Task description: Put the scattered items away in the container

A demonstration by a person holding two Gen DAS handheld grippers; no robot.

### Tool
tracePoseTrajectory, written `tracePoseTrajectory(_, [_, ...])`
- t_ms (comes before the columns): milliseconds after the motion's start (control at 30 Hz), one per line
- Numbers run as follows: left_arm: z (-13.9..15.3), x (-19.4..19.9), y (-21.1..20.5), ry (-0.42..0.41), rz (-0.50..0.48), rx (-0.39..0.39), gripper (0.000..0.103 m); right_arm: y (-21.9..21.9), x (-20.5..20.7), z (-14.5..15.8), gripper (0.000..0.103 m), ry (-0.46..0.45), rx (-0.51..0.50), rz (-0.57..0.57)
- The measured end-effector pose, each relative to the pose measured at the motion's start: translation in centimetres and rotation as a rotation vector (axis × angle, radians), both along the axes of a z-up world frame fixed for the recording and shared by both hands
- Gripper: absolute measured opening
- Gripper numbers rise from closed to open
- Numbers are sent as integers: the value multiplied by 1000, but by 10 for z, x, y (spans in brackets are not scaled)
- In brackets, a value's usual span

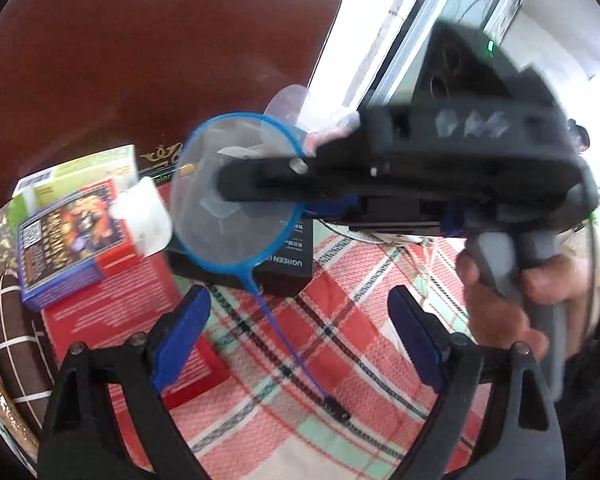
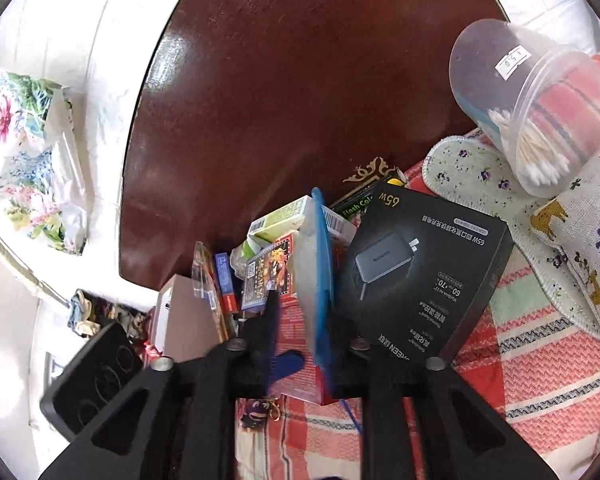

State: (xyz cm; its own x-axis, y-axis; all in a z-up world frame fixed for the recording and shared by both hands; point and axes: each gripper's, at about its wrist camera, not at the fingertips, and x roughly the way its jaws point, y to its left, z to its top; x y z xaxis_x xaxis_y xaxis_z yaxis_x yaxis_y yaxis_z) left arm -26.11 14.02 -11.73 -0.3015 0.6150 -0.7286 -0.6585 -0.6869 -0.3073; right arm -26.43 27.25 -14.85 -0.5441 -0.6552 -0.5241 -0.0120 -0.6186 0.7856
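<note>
A small net with a blue ring and a thin blue handle hangs in the air, seen edge-on in the right wrist view. My right gripper is shut on the net's ring; it also shows in the left wrist view. My left gripper is open and empty, below the net, with the handle between its blue pads. A black charger box lies on the plaid cloth beside the net.
A blue game case and green boxes lie piled on a red booklet. A clear cotton swab jar lies tilted on a flowered mitt. A dark red table lies beyond. A keychain charm lies near.
</note>
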Motion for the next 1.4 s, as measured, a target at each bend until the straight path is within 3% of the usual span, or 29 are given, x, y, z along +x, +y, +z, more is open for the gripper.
tracePoseTrajectory(33, [-4, -2, 7, -8, 19, -25, 79, 0, -1, -1, 30, 1, -10, 8])
tracePoseTrajectory(67, [-7, -5, 10, -24, 31, -31, 66, -2, -2, 0, 30, 6, -9, 11])
tracePoseTrajectory(100, [-12, -8, 12, -52, 40, -22, 45, -3, -2, 1, 30, 15, 0, 16])
tracePoseTrajectory(133, [-15, -10, 13, -73, 45, -14, 35, -4, -2, 3, 30, 31, 4, 28])
tracePoseTrajectory(167, [-20, -13, 14, -96, 59, -13, 19, -4, -2, 5, 30, 31, 8, 33])
tracePoseTrajectory(200, [-21, -15, 14, -96, 72, -13, 7, -2, -1, 6, 21, 41, 2, 29])
tracePoseTrajectory(267, [-24, -16, 12, -91, 108, -9, 5, 0, 1, 8, 8, 56, -6, 31])
tracePoseTrajectory(333, [-22, -15, 13, -82, 113, 6, 5, 1, 2, 9, 4, 63, -3, 28])
tracePoseTrajectory(800, [20, 1, 23, 9, 105, 21, 5, 3, 20, 48, 4, 151, 22, 3])
tracePoseTrajectory(1200, [97, 46, -6, 128, 154, 32, 5, -32, 51, 118, 4, 245, 42, 36])
tracePoseTrajectory(1400, [147, 89, -61, 204, 202, 53, 5, -72, 73, 167, 4, 312, 61, 78])
